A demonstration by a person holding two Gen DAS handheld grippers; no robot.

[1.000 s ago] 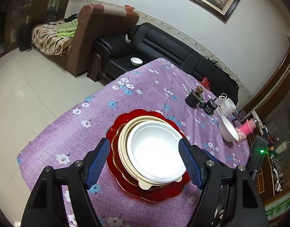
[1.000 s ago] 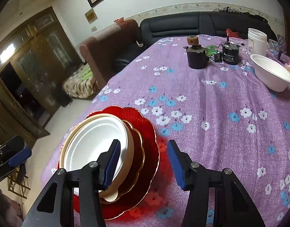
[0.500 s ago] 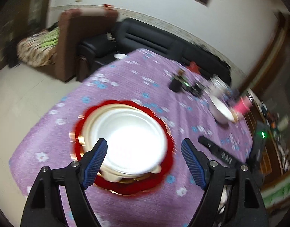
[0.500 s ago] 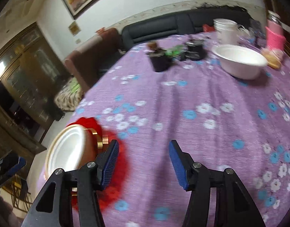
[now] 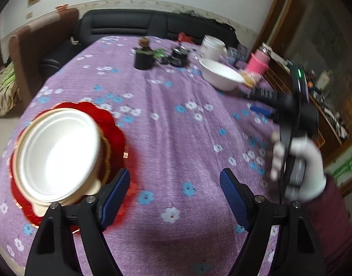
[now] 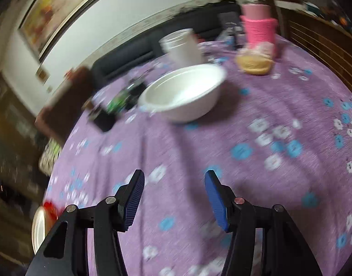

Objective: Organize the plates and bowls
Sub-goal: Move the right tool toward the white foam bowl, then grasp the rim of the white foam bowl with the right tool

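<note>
A stack stands at the table's left: a red plate (image 5: 116, 135), a cream plate (image 5: 91, 184) and a white bowl (image 5: 58, 151) on top. A lone white bowl (image 5: 222, 76) (image 6: 183, 92) sits at the far right. My left gripper (image 5: 174, 195) is open over bare cloth, right of the stack, with nothing between its fingers. My right gripper (image 6: 174, 197) is open and empty, short of the lone bowl and pointing at it. A gloved hand (image 5: 300, 161) holds it at the right of the left wrist view. Only an edge of the stack (image 6: 39, 225) shows in the right wrist view.
A purple flowered cloth (image 5: 176, 119) covers the table. Behind the lone bowl stand a white tub (image 6: 183, 46), a pink cup (image 6: 259, 30) and a bun (image 6: 254, 64). A black cylinder (image 5: 142, 57) and small gadgets (image 5: 179, 56) sit further back. A black sofa (image 5: 130, 25) lies beyond.
Both grippers have swung right, away from the stack. The stack has left the gap between my left fingers. The lone white bowl has grown large in the right wrist view.
</note>
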